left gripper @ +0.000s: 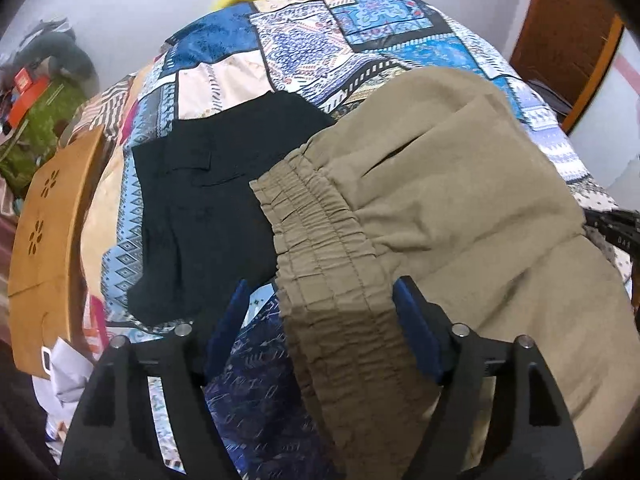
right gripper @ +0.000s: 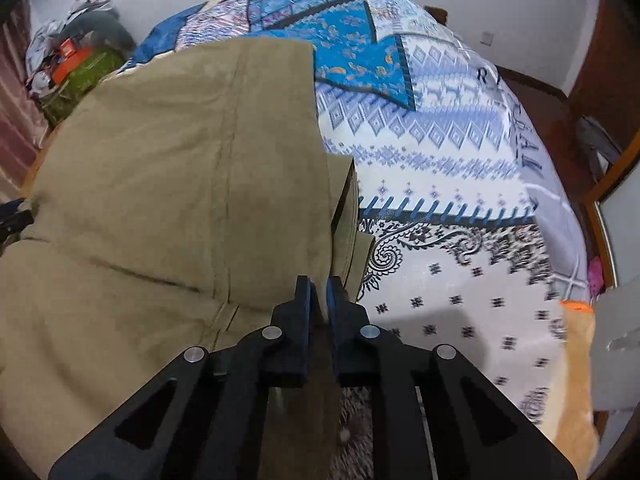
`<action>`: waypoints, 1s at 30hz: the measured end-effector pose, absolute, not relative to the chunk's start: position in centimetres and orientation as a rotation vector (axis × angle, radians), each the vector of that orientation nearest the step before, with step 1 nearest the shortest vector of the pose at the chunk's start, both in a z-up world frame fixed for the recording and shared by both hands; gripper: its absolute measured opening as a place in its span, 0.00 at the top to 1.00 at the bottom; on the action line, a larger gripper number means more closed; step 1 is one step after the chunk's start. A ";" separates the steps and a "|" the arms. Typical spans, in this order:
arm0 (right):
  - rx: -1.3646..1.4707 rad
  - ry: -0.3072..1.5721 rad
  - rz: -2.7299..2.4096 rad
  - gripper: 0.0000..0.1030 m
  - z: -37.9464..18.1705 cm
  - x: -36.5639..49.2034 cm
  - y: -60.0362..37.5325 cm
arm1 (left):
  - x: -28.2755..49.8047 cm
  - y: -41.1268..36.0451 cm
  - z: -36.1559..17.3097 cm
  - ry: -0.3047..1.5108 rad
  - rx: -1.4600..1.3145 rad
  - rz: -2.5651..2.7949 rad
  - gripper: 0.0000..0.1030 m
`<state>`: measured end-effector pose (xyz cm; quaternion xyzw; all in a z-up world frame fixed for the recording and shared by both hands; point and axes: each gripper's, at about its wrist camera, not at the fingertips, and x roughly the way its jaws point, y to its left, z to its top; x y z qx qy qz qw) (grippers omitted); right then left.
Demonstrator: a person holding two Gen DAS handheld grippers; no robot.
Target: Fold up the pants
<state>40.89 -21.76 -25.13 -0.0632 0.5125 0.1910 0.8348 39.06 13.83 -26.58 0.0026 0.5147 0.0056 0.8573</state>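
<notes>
Khaki pants [left gripper: 460, 200] lie on a patterned bedspread [left gripper: 300, 40], their elastic waistband [left gripper: 320, 248] toward me in the left wrist view. My left gripper [left gripper: 320, 292] is open and straddles that waistband; its left pad [left gripper: 234, 304] stands clear of the cloth. In the right wrist view the khaki pants [right gripper: 180, 160] fill the left half. My right gripper [right gripper: 318, 288] is shut on a fold of the khaki cloth at its right edge, near the layered hem [right gripper: 348, 216].
A black folded garment [left gripper: 216, 200] lies on the bed just left of the khaki pants. A wooden board [left gripper: 44, 240] sits at the bed's left edge, with a clutter pile [left gripper: 40, 80] beyond. Bare bedspread [right gripper: 440, 160] stretches to the right, toward a brown door [left gripper: 568, 32].
</notes>
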 end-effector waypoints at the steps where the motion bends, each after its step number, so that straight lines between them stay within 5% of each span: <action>1: -0.154 1.078 0.404 0.89 -24.4 40.7 -21.7 | 38.8 14.0 -26.0 1.078 0.010 0.006 0.25; 3: -0.193 1.045 0.417 0.75 -22.4 40.3 -21.9 | 38.2 14.5 -24.7 1.050 0.038 0.015 0.17; 9: -0.169 0.880 0.453 0.27 -16.5 39.2 -21.0 | 39.6 17.3 -23.3 1.022 0.029 0.097 0.17; 11: -0.151 0.825 0.460 0.20 -15.2 39.8 -20.3 | 40.8 18.3 -23.4 1.026 -0.018 0.100 0.17; 25: -0.049 0.887 0.403 0.18 -20.7 51.3 -15.4 | 49.2 19.4 -30.7 1.163 -0.177 0.034 0.16; 30: 0.034 0.966 0.394 0.32 -24.1 55.4 -15.0 | 50.7 19.8 -32.2 1.163 -0.216 -0.001 0.08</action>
